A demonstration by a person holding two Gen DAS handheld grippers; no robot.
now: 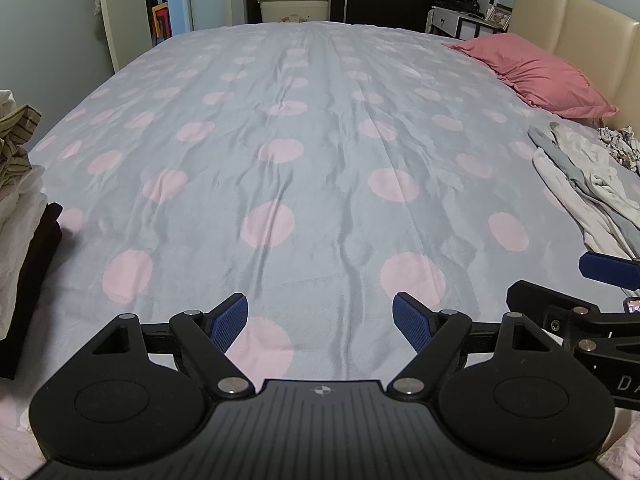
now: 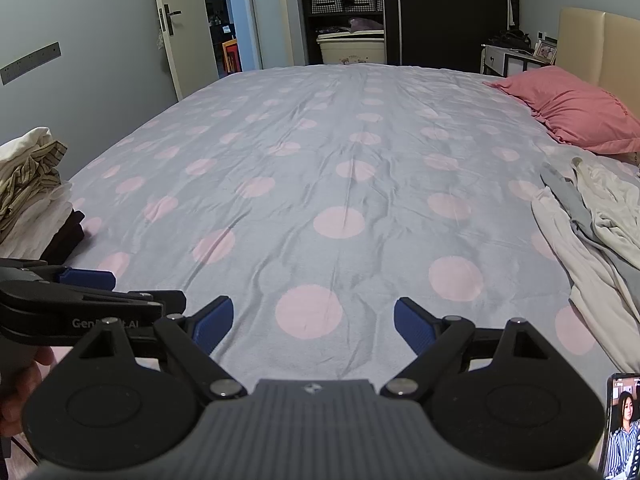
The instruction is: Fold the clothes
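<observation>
I hold the left gripper [image 1: 320, 320] and the right gripper [image 2: 314, 324] side by side low over the bed [image 1: 304, 152], both with jaws spread wide and empty. The unfolded clothes [image 2: 592, 232] lie crumpled off to the right of both grippers; a folded stack [image 2: 32, 184] sits to their left.

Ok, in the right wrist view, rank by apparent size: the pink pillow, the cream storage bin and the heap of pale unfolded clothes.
1. Heap of pale unfolded clothes, though it lies nearest the camera.
2. Pink pillow.
3. Cream storage bin, farthest away.
</observation>
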